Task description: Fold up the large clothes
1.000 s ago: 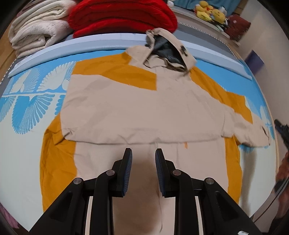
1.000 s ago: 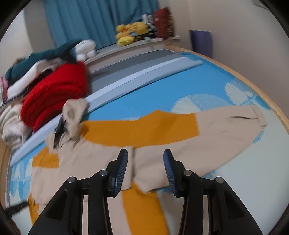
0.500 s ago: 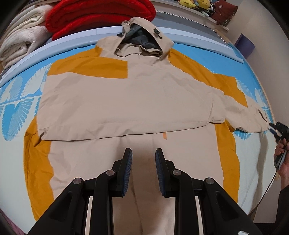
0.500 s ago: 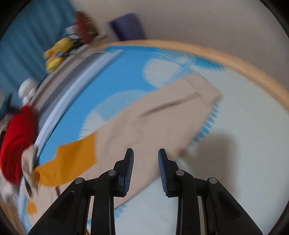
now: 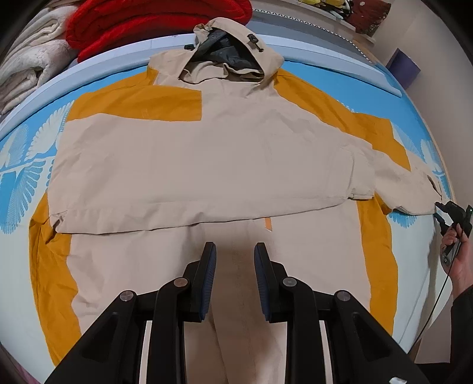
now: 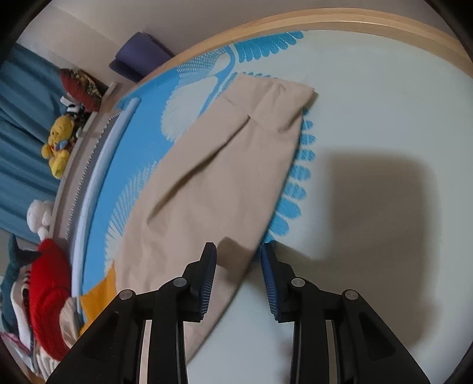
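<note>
A large beige and orange hooded jacket (image 5: 207, 153) lies flat on the bed, hood (image 5: 230, 53) at the far side. One sleeve is folded across the body; the other sleeve (image 5: 408, 183) stretches to the right. My left gripper (image 5: 233, 251) is open and empty above the jacket's lower middle. My right gripper (image 6: 238, 254) is open, low over the edge of the beige sleeve (image 6: 212, 183) near its cuff (image 6: 278, 103), the jaws either side of that edge. It also shows in the left wrist view (image 5: 452, 215) at the sleeve's end.
The bed sheet (image 6: 369, 118) is white and blue with a wooden frame edge (image 6: 325, 17). Red (image 5: 147, 20) and cream (image 5: 29, 68) folded blankets are stacked at the head of the bed. Plush toys (image 6: 59, 144) sit on a ledge. A purple bin (image 5: 403, 68) stands by the wall.
My right gripper has swung right and dropped to the end of the outstretched sleeve, with its jaws a little wider than half a second ago. My left gripper has risen slightly above the jacket.
</note>
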`<act>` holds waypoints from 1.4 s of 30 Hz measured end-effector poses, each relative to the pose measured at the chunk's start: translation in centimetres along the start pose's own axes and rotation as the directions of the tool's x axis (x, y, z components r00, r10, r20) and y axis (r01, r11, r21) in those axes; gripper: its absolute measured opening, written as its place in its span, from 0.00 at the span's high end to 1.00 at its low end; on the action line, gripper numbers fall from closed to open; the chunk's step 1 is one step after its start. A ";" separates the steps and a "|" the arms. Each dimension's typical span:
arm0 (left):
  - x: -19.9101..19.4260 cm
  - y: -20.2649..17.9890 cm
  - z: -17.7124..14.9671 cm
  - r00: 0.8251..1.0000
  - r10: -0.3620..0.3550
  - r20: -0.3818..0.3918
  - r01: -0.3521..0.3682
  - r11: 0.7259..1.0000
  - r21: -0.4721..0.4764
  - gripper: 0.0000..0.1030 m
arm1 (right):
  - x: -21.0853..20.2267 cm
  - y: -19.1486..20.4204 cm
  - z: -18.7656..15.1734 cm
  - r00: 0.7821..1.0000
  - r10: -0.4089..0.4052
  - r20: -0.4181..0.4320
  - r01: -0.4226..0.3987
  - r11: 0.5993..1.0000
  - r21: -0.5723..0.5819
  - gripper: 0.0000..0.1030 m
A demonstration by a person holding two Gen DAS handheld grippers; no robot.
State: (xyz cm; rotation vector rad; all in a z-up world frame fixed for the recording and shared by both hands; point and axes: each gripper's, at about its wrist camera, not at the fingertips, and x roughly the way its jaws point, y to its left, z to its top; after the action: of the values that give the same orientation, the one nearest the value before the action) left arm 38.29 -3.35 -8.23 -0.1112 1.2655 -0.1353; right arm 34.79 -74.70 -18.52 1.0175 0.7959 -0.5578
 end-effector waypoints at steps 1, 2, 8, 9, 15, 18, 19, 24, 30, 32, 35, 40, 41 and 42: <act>0.1 0.0 0.0 1.000 0.003 0.000 -0.003 1.000 -0.001 0.77 | 0.3 -0.1 0.1 1.000 0.011 0.012 -0.011 1.000 0.009 0.68; 0.2 0.1 0.0 1.000 0.009 -0.001 -0.009 1.000 -0.002 0.77 | 0.5 -0.2 0.1 1.000 0.018 0.022 -0.019 1.000 0.014 0.68; 0.1 0.0 0.1 1.000 0.006 0.001 -0.006 1.000 0.001 0.77 | 0.3 0.1 0.0 0.998 0.032 0.055 -0.033 0.999 0.027 0.68; 0.1 0.0 0.1 1.000 0.006 0.001 -0.006 1.000 0.003 0.77 | 0.1 0.1 -0.2 0.998 0.028 0.060 -0.029 0.999 0.027 0.71; -0.1 0.2 0.2 1.000 0.004 0.005 -0.004 1.000 -0.004 0.77 | -1.4 2.4 -0.9 0.985 -0.048 0.168 0.056 0.998 -0.039 0.96; -0.6 0.8 0.4 1.000 0.002 0.017 -0.002 1.000 -0.017 0.77 | -4.0 6.2 -1.5 0.961 -0.041 0.274 0.077 0.990 -0.120 0.98; -0.8 1.1 0.6 1.000 0.002 0.021 -0.002 1.000 -0.025 0.77 | -5.4 8.9 -2.2 0.948 -0.014 0.317 0.076 0.980 -0.184 0.98; -1.5 2.2 1.1 0.999 -0.004 0.036 0.006 0.998 -0.059 0.77 | -10.7 21.2 -9.0 0.918 0.211 0.334 -0.023 0.873 -0.487 0.98; -2.3 3.6 1.5 0.999 -0.016 0.044 0.020 0.994 -0.106 0.77 | -13.4 32.8 -25.5 0.894 0.448 -0.008 -0.284 0.552 -0.784 0.98; -2.5 4.1 1.6 0.999 -0.021 0.046 0.026 0.993 -0.119 0.77 | -13.0 35.0 -32.1 0.875 0.442 -0.200 -0.405 0.438 -0.803 0.98; -2.9 5.5 2.1 0.999 -0.016 0.051 0.024 0.988 -0.155 0.77 | -12.1 36.7 -39.3 0.853 0.368 -0.371 -0.496 0.345 -0.797 0.97; -3.7 8.7 2.8 0.998 -0.011 0.067 0.026 0.972 -0.233 0.77 | -10.8 36.6 -45.9 0.869 0.135 -0.476 -0.493 0.329 -0.806 0.95; -3.8 9.0 2.9 0.998 -0.012 0.068 0.028 0.970 -0.242 0.77 | -11.3 36.4 -45.8 0.881 0.117 -0.458 -0.469 0.337 -0.816 0.95; -3.9 9.3 2.9 0.997 -0.014 0.069 0.031 0.968 -0.250 0.77 | -11.9 36.4 -45.5 0.890 0.110 -0.442 -0.451 0.351 -0.821 0.92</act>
State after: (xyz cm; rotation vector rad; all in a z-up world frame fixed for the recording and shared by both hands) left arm 40.34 6.51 -5.19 -0.3464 1.2102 0.0097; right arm 39.86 -17.47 -3.34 0.1416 0.9937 0.4157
